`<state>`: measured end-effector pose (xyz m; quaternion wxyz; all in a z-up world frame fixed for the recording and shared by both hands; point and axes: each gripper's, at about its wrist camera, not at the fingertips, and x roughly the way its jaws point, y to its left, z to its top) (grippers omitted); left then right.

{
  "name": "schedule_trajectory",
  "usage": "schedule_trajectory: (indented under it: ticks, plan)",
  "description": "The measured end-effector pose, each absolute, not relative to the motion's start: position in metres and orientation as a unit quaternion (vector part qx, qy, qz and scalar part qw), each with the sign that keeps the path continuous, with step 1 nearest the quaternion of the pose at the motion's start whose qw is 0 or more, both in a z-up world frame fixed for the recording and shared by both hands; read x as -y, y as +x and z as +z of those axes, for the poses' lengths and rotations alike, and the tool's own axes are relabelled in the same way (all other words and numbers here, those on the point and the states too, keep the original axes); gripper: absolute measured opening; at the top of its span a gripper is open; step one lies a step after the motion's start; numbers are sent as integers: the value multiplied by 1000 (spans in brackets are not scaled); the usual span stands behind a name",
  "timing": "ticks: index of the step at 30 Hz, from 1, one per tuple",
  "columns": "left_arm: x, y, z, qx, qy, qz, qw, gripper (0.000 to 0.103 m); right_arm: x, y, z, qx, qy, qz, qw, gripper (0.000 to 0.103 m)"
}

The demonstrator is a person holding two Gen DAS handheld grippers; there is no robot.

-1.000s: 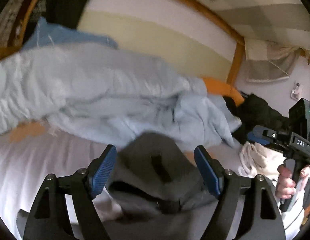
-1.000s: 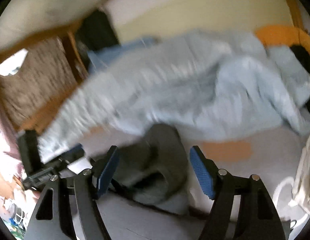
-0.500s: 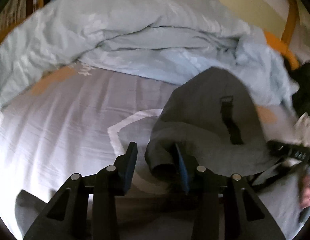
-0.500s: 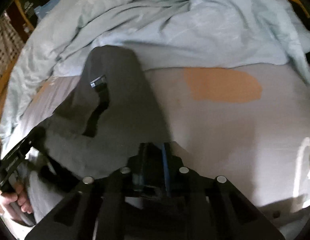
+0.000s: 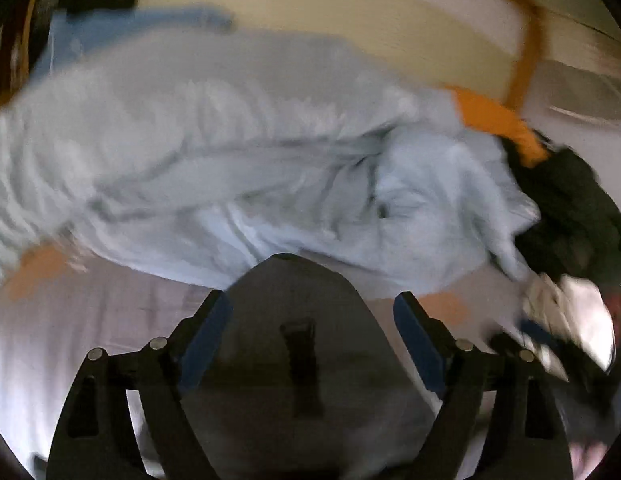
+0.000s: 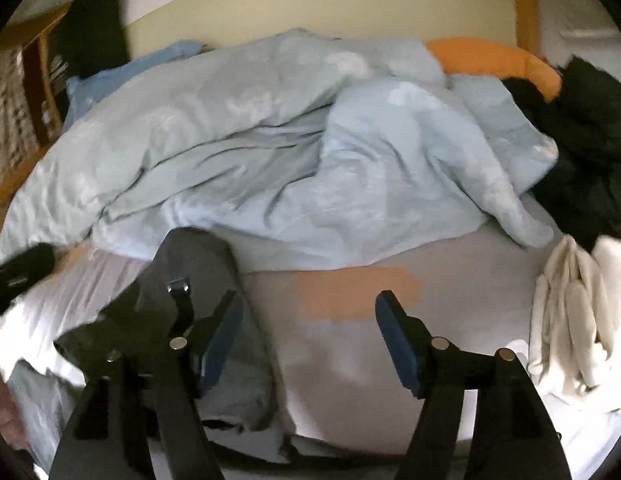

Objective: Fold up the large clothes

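The gray garment (image 6: 198, 280) lies on the bed sheet (image 6: 350, 360) below the blue blanket (image 6: 270, 160). It looks soft and floppy, so grab an edge. Your left gripper (image 5: 312, 338) and right gripper (image 6: 308, 332) are opening, holding nothing.

A garment (image 6: 198, 280) lies on the near left of the bed sheet (image 6: 350, 352). A duvet (image 6: 290, 168) is heaped behind it; towels (image 6: 566, 312) sit right.
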<state>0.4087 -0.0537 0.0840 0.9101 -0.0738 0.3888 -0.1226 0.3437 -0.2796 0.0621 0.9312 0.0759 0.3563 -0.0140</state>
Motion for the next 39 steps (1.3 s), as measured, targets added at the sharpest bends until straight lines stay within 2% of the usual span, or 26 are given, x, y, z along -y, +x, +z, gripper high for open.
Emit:
schedule_trajectory:
  ticks: [4,7,8,9,11,15,19,23,27,28,30,32,34,37,38,39]
  plan:
    - [85,498,34,-490,4,-37,871,84,296,349,60,-354,95,-32,930,70]
    - [89,522,5,-537,12,-32,843,72,301,349,60,-352,96,-38,930,70]
    - [87,522,1,-537,6,-35,843,53,304,348,62,-350,100,-34,931,70]
    - [85,516,1,-531,-1,-36,846,25,307,347,62,-347,107,-30,931,70]
    - [84,496,12,-509,-6,-50,859,16,312,345,65,-347,118,-27,930,70]
    - [94,411,71,-386,58,-74,918,13,320,330,80,-331,126,-21,935,70]
    - [94,281,129,-243,59,-119,961,13,316,298,112,-290,92,-27,952,70]
    - [95,163,120,-158,69,-159,972,14,312,245,145,-241,68,-42,967,71]
    - [91,94,70,-126,66,-141,980,13,309,173,151,-213,132,31,968,72]
    - [90,81,56,-127,58,-139,980,13,306,159,148,-214,137,48,966,78]
    - [88,66,34,-144,43,-137,979,12,297,133,137,-228,126,50,964,82]
    - [94,58,19,-169,62,-120,976,10,288,118,126,-248,96,33,963,82]
    - [100,42,14,-166,80,-118,976,8,278,109,114,-261,77,29,962,82]
    - [91,34,21,-169,53,-133,975,9,262,92,107,-263,79,72,959,82]
    - [87,34,24,-176,44,-134,974,13,255,87,107,-259,78,84,959,82]
    - [79,30,25,-173,35,-131,975,25,247,82,109,-254,71,89,960,82]
